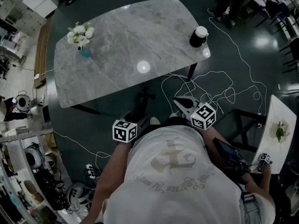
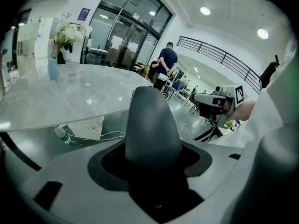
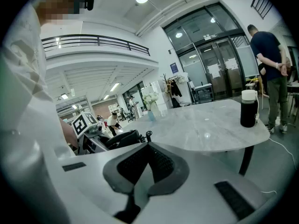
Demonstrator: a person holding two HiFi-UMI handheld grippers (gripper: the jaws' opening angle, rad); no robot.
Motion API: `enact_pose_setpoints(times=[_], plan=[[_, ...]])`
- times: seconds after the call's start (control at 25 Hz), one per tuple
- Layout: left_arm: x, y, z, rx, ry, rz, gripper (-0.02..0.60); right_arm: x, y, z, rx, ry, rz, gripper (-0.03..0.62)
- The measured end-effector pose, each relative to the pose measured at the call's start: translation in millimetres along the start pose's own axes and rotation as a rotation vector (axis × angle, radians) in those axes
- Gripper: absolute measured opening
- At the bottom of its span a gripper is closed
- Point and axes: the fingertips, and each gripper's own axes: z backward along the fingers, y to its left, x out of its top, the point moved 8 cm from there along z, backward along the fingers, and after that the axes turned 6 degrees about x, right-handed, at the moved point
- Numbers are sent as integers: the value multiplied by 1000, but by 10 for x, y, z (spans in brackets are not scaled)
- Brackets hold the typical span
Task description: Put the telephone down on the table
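As right gripper view shows clearer than head view, left tool (image 3: pixel 106 141) clamps telephone (image 3: pixel 122 137); right tool (image 3: pixel 148 149) together.

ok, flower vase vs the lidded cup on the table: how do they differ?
The vase is bluish and holds white flowers; the cup is black with a white lid. In the head view the vase stands near the table's far left corner, the cup at its far right edge. Both stand upright on the marble top.
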Motion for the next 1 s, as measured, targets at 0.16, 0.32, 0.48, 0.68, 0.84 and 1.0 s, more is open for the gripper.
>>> enact_pose_setpoints(times=[0.16, 0.32, 0.48, 0.68, 0.84, 1.0], plan=[[65, -143, -4, -18, -7, -16, 288, 15, 6, 105, -6, -11, 7, 15], [134, -263, -84, -22, -13, -18, 288, 65, -45, 177, -5, -46, 8, 15], [138, -382, -122, -12, -10, -6, 288, 85, -113, 292, -5, -76, -4, 15], [200, -469, -186, 6, -11, 12, 288, 88, -224, 365, 10, -50, 4, 15], [247, -560, -242, 15, -12, 17, 288, 40, -319, 406, 22, -38, -8, 15], [278, -639, -279, 27, -10, 20, 288, 35, -400, 435, 36, -37, -12, 15]])
